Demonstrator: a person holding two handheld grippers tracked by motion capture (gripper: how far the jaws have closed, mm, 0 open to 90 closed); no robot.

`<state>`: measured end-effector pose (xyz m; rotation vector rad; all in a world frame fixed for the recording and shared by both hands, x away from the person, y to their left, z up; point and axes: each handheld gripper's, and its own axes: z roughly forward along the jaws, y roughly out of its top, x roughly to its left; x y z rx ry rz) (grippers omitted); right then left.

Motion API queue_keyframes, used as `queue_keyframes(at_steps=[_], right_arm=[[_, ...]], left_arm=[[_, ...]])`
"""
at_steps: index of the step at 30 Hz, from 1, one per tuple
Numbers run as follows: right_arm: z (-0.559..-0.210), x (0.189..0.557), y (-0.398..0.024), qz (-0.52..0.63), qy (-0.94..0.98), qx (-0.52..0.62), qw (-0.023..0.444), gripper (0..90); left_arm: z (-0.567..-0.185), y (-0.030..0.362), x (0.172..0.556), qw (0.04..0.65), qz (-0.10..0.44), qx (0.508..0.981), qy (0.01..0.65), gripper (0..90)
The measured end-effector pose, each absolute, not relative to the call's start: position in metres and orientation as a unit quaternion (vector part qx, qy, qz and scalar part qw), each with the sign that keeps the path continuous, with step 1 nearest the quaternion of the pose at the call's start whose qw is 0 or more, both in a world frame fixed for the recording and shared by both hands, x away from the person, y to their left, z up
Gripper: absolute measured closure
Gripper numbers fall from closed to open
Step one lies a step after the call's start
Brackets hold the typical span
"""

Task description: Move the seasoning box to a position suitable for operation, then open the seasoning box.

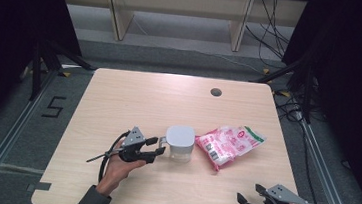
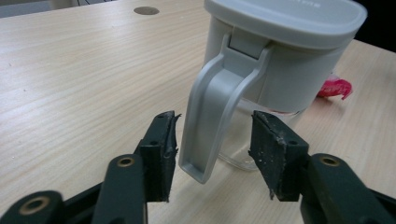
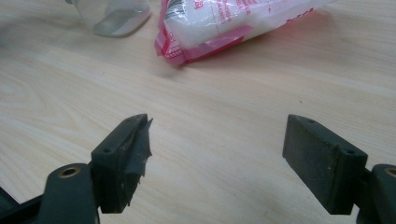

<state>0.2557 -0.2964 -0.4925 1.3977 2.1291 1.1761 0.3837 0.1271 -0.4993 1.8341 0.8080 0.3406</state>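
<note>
While the left gripper has its two black jaws standing apart, the grey handle of the jug sits right between them. The left pad looks very close to the handle, maybe just touching it, and the right pad has a clear gap, so nothing is squeezed. The handle runs up and down, tipped a little, and its lower end hangs free just above the table. The jug body, with its grey lid, lies straight ahead of the fingers, near the middle of the table in the high view. Just beside the jug, on its far side from the left gripper, lies a pink and white bag. The right gripper has its jaws wide with nothing in them, and it hangs well apart from the jug, near the table's front corner. So the left hand is much nearer, and a squeeze on the handle looks like the next job.
</note>
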Motion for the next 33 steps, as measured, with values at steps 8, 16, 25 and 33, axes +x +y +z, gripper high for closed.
queue_keyframes(at_steps=[8, 16, 25, 33], right_arm=[[-0.493, 0.256, -0.295, 0.417, 0.748, 0.486, 0.172, 24.0], [-0.494, 0.26, -0.295, 0.413, 0.755, 0.476, 0.179, 23.9], [-0.493, 0.262, -0.293, 0.416, 0.76, 0.47, 0.17, 23.7], [-0.492, 0.263, -0.29, 0.41, 0.754, 0.486, 0.165, 23.7]], left_arm=[[-0.486, 0.136, 0.376, 0.538, 0.133, 0.763, 0.333, 45.9], [-0.479, 0.141, 0.372, 0.537, 0.14, 0.765, 0.326, 61.0], [-0.47, 0.146, 0.365, 0.541, 0.182, 0.758, 0.315, 84.4], [-0.458, 0.143, 0.362, 0.556, 0.197, 0.746, 0.309, 89.0]])
